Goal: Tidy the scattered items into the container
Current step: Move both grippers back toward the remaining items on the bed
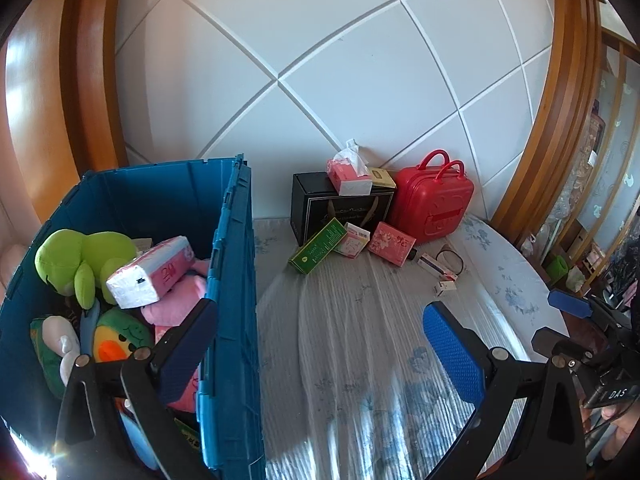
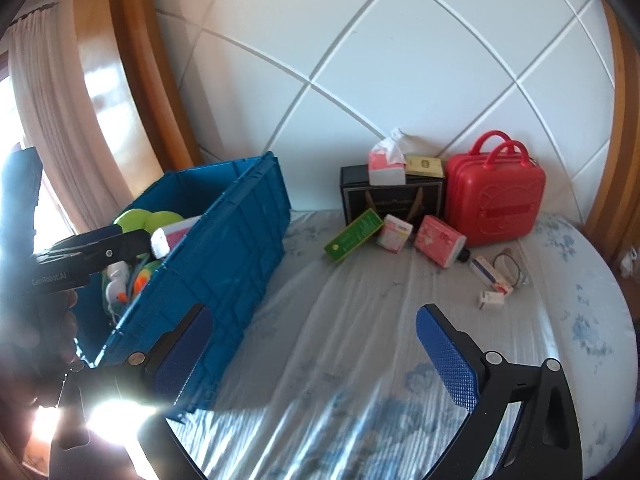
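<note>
Blue crate (image 1: 236, 280): stood at the lower left of the left wrist view, on a bed (image 1: 360, 340) with a pale floral cover. Contents: green plush toy (image 1: 80, 260), pink-and-white tissue pack (image 1: 154, 274) lying on top, pink soft item (image 1: 176, 308), yellow-green plush with an orange beak (image 1: 120, 336).

Left gripper (image 1: 320, 344): jaws spread wide, nothing between them; its left finger hung over the crate interior, the other over the bed.

Right gripper (image 2: 316, 356): jaws released and empty, low centre of the right wrist view, beside the crate's outer wall.

Items at centre frame, against the white panelled wall: black gift box (image 1: 340, 208) carrying an open tissue box (image 1: 350, 176); red mini suitcase (image 1: 432, 204) just beside it to the right. In front lay a green carton (image 1: 318, 246), a small white-pink box (image 1: 352, 240) and a pink flowered pack (image 1: 392, 243). Further right: a tube-shaped box (image 1: 434, 264), a small white box (image 1: 444, 288).
</note>
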The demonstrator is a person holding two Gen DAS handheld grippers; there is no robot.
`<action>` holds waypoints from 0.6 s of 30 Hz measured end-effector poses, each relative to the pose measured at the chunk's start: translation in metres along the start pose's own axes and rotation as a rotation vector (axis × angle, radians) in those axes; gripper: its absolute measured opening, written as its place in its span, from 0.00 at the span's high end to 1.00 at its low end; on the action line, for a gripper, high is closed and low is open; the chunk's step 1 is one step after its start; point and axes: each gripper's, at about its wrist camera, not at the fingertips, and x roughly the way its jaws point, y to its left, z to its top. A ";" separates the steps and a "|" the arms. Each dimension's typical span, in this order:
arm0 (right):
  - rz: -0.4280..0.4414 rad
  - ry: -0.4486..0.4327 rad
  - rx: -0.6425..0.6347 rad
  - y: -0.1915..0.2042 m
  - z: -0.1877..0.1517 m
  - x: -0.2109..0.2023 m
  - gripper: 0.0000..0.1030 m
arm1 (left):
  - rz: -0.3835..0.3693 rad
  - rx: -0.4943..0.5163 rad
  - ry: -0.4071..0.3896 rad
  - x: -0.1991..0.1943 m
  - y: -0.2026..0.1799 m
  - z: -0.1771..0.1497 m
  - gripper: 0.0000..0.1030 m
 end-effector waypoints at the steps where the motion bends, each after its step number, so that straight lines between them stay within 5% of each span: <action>1: -0.014 0.002 0.003 -0.011 -0.002 0.001 0.00 | 0.002 0.007 0.001 0.007 -0.006 0.001 0.00; 8: -0.105 0.022 0.042 -0.089 -0.024 0.024 0.00 | 0.020 0.056 0.036 0.074 -0.044 0.002 0.00; 18: -0.214 0.079 0.091 -0.196 -0.050 0.108 0.00 | 0.078 0.114 0.140 0.220 -0.060 -0.004 0.00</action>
